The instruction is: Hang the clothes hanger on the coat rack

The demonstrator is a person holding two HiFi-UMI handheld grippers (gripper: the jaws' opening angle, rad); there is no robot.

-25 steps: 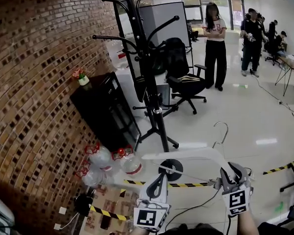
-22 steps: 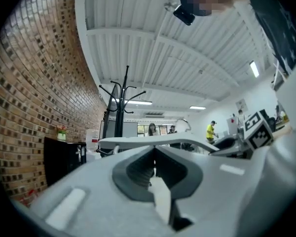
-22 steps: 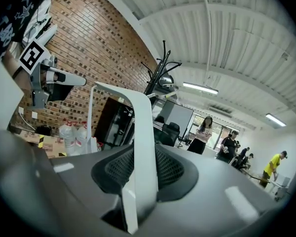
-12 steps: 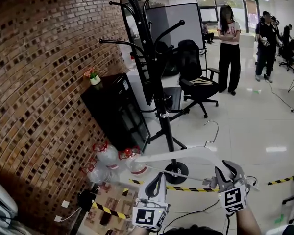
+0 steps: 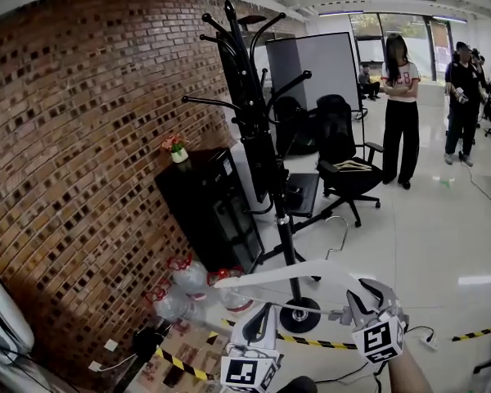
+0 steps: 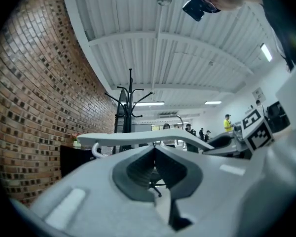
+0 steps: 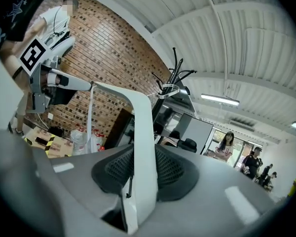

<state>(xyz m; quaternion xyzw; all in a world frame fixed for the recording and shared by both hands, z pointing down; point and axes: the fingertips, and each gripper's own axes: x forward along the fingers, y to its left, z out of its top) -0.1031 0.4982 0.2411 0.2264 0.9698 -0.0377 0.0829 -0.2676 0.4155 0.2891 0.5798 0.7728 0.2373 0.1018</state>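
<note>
A white clothes hanger (image 5: pixel 286 273) with a metal hook (image 5: pixel 340 234) hangs level in front of the black coat rack (image 5: pixel 266 162), low by its pole. My right gripper (image 5: pixel 362 293) is shut on the hanger's right end. In the right gripper view the white arm (image 7: pixel 143 112) runs up between the pads of that gripper (image 7: pixel 143 149), with the rack (image 7: pixel 176 68) beyond. My left gripper (image 5: pixel 266 309) is under the hanger's left half. In its own view this gripper (image 6: pixel 154 149) is shut on nothing, and the hanger (image 6: pixel 138 138) crosses just beyond its tips.
A brick wall (image 5: pixel 82 137) runs along the left. A black cabinet (image 5: pixel 204 207) with a small potted plant (image 5: pixel 177 147) stands by it, with plastic water bottles (image 5: pixel 188 281) on the floor. Behind the rack are an office chair (image 5: pixel 344 166), a grey partition (image 5: pixel 315 64) and a standing person (image 5: pixel 401 113). Striped tape (image 5: pixel 319 342) marks the floor.
My right gripper has lifted the hanger and carried it closer to the rack's pole. The left gripper rose a little beneath it. The head view has tilted up and shows the rack's top.
</note>
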